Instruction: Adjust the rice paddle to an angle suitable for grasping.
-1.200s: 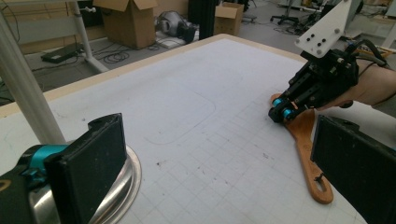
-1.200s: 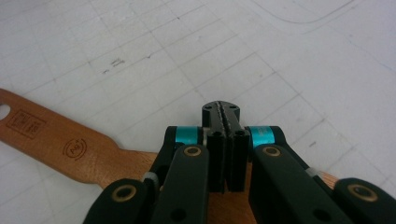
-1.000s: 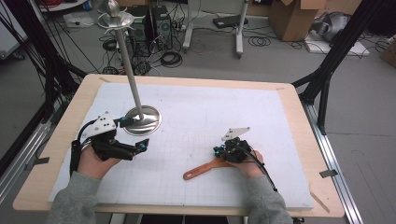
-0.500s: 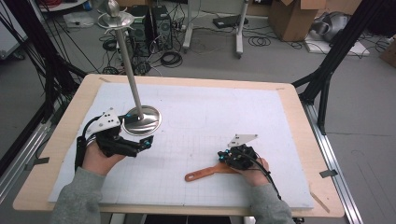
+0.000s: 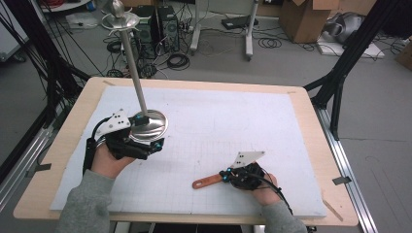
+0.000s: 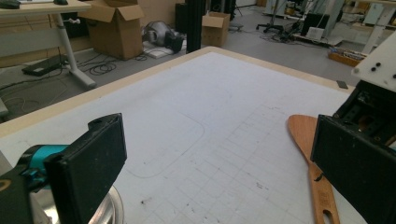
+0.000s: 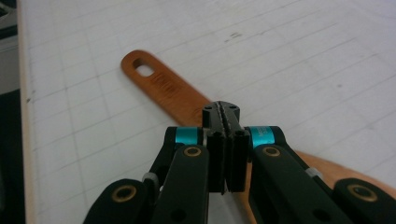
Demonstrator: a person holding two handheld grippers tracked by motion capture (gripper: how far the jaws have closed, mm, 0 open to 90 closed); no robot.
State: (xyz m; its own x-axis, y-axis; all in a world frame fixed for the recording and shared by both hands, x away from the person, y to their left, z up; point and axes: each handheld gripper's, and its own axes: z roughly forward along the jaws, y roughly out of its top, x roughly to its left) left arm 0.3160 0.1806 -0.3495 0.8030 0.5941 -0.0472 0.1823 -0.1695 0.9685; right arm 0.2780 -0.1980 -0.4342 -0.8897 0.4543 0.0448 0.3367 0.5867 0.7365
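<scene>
Nearest the front edge of the table, toward its right corner, the right gripper is held low over the wooden spatula, which lies flat on the white gridded mat with its holed handle end pointing toward the left. In the right gripper view the two jaws are pressed tight together, nothing being visible between them, and the spatula passes beneath them rather than within them; whether its far edge is pinched cannot be told, so the tool is judged to be rested upon or steadied, not lifted. This low, flat hold is probably kept so that the thin handle can be pinned against the mat. Farther in and toward the left edge, the left gripper is set against the near rim of the round metal base of a tall stand, whose thin rod rises and leans toward the far left corner, ending in a small top dish. In the left gripper view the jaws are spread wide, with the shiny base beneath the left one and the spatula blade seen beyond the other. The wide spread is judged to suit a grasp of the broad base, low down where the stand is steadiest. Beyond the far edge, cables and cardboard boxes lie on the floor.
</scene>
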